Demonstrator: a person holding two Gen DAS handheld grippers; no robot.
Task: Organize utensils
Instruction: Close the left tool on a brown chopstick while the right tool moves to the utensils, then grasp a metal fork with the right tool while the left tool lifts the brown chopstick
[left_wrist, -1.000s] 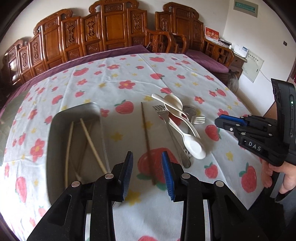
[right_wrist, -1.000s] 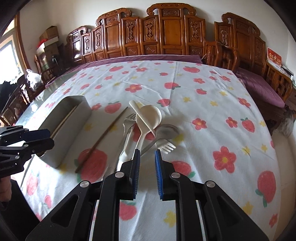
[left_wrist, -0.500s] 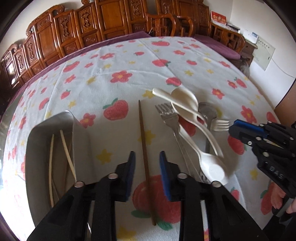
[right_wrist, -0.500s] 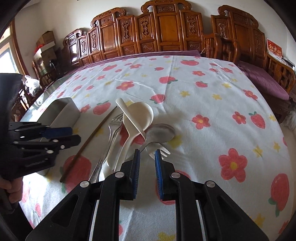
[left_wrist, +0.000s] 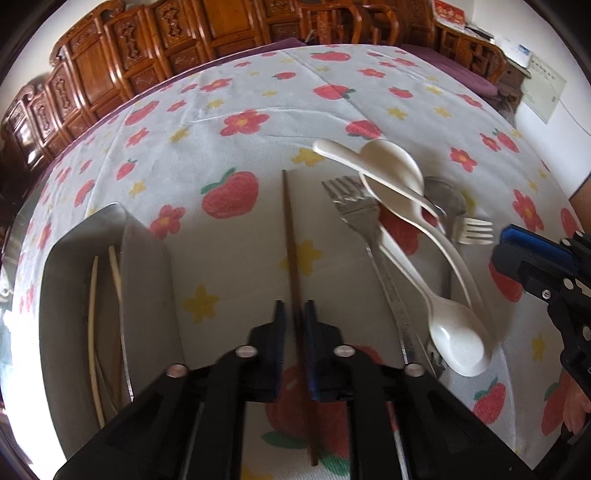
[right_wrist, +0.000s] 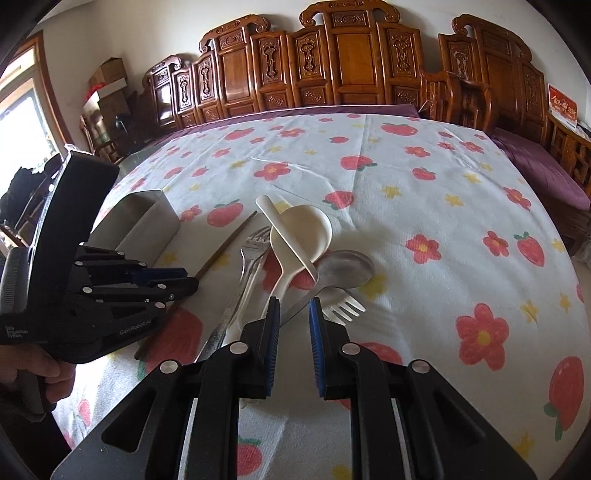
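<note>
A dark wooden chopstick (left_wrist: 290, 236) lies on the strawberry tablecloth and runs between the fingers of my left gripper (left_wrist: 294, 317), whose jaws are closed onto it. A metal box (left_wrist: 110, 295) at the left holds pale chopsticks (left_wrist: 115, 273). To the right lies a pile of white spoons (left_wrist: 402, 199), a steel fork (left_wrist: 354, 210), a metal spoon (left_wrist: 445, 194) and a white fork (left_wrist: 472, 230). My right gripper (right_wrist: 293, 317) is slightly open and empty, just short of the metal spoon's handle (right_wrist: 299, 306).
The tablecloth (right_wrist: 443, 206) covers a round table. Carved wooden chairs (right_wrist: 351, 62) ring its far side. The left gripper's body (right_wrist: 74, 266) sits between the metal box (right_wrist: 144, 225) and the utensil pile in the right wrist view.
My left gripper dropped down over the dark chopstick and closed its jaws on it. My right gripper moved forward to the utensil pile and stayed a little open.
</note>
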